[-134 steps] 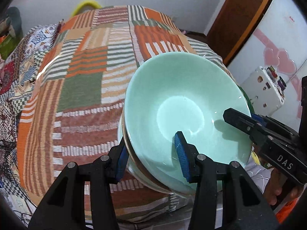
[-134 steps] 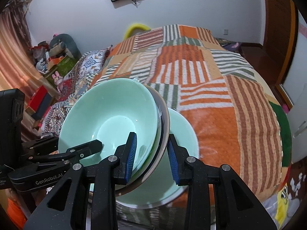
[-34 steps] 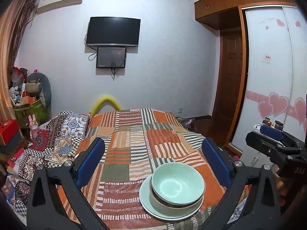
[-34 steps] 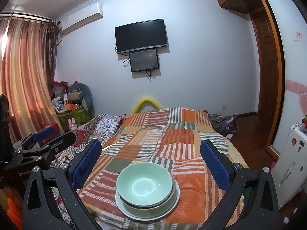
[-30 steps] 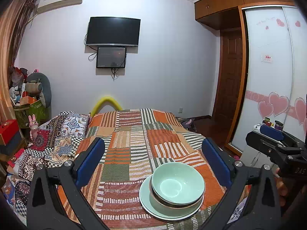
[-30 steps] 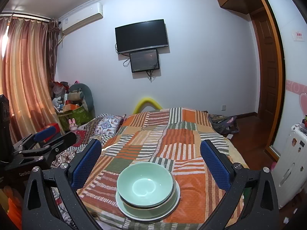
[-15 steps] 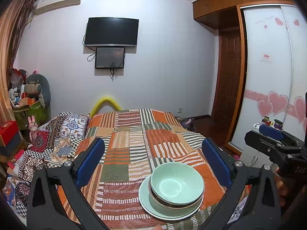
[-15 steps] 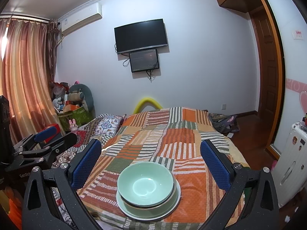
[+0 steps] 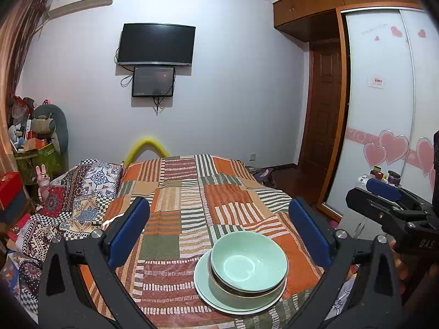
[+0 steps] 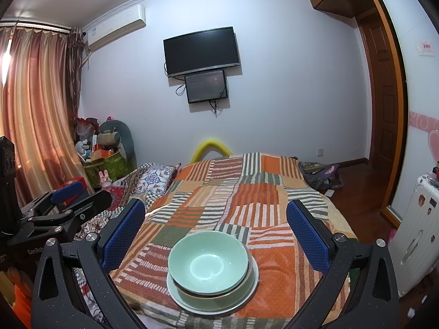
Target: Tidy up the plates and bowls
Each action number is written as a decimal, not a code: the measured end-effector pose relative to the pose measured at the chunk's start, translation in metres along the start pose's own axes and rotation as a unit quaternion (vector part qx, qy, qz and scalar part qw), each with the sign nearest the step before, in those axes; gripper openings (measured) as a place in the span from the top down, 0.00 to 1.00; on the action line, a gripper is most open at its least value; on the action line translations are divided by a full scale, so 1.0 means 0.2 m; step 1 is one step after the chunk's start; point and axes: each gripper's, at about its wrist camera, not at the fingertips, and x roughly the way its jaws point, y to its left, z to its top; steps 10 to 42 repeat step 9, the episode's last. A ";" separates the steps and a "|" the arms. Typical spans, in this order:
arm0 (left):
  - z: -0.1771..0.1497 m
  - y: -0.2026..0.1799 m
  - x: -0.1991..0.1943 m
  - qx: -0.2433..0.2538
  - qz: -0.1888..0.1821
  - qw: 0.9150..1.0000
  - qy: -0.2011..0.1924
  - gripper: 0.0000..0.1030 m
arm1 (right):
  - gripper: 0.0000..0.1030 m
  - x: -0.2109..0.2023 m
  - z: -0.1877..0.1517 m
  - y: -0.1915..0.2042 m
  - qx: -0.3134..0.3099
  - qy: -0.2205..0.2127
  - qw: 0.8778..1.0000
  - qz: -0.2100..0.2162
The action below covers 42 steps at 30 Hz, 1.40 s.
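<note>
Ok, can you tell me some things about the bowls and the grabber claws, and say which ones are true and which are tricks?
1. The green bowl sits on top of the stack. True.
2. The left gripper is squeezing the bowl. False: it is open and holds nothing.
3. A plate lies at the bottom of the stack. True.
4. The stack rests on the wooden floor. False: it rests on the striped patchwork blanket.
5. The right gripper is open. True.
</note>
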 end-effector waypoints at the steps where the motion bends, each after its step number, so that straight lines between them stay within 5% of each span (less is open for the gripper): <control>1: 0.00 0.00 0.00 0.000 0.000 1.000 0.000 0.00 | 0.00 0.00 0.00 0.00 0.000 0.001 1.000 0.000; 42: 0.00 0.01 0.00 -0.005 -0.003 1.000 0.000 0.00 | 0.00 0.01 0.00 0.00 0.001 0.005 1.000 0.001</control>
